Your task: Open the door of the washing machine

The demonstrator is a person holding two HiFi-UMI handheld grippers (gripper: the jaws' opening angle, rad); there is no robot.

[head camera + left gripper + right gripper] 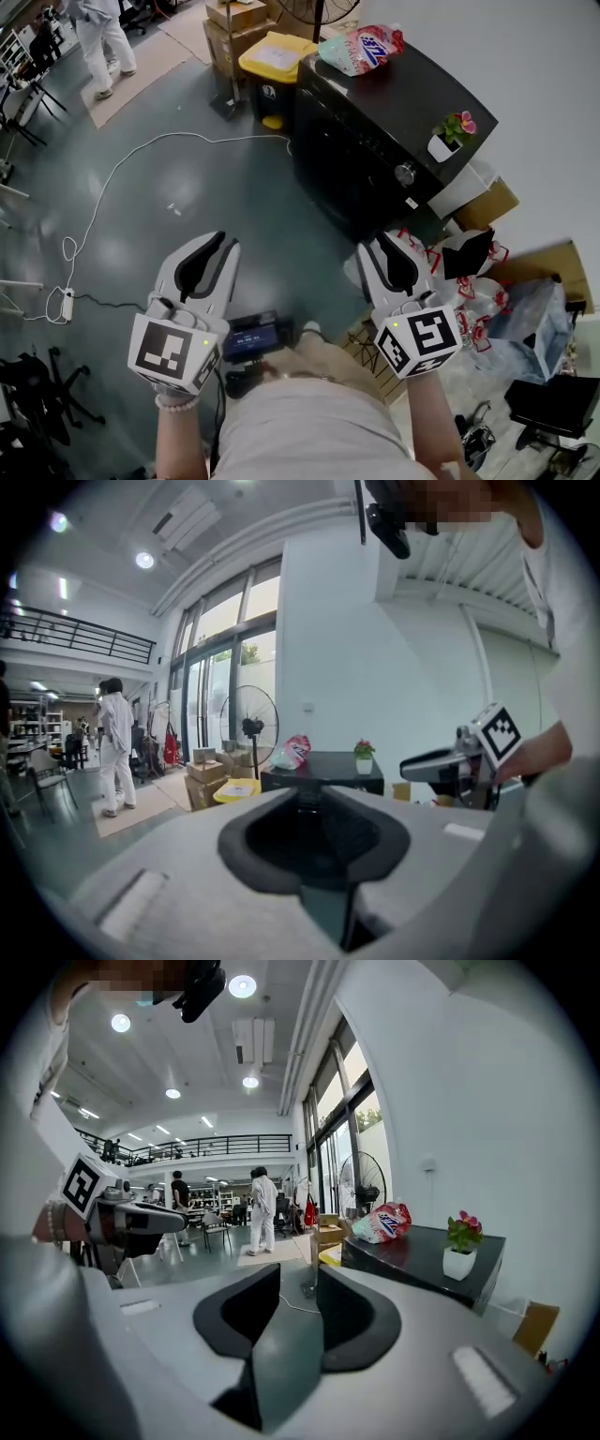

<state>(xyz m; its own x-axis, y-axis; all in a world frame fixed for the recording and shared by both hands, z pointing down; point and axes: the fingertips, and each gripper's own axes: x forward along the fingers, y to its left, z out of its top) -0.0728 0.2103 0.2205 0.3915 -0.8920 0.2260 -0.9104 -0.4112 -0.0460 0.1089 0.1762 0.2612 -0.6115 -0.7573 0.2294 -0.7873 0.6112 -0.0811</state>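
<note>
Jaws of left gripper (218, 246) narrowly apart, right gripper (387, 246) wider; both empty, well apart from black washing machine (370, 141).

Washing machine (375, 131): black casing, smooth and glossy, with a reflective top panel. Its dial (405, 173) has a bright metallic face.
Detergent bag (361, 47): glossy printed plastic film, creased.
Flower pot (441, 148): white and smooth, possibly ceramic; it shows too small to confirm.
Bin lid (274, 54): yellow moulded plastic.
Boxes (234, 21): brown matt cardboard.
Floor (216, 187): grey-green, smooth, low sheen.
Left gripper (212, 242) and right gripper (388, 242): pale grey matt plastic shells with black matt pads (239, 1309).
</note>
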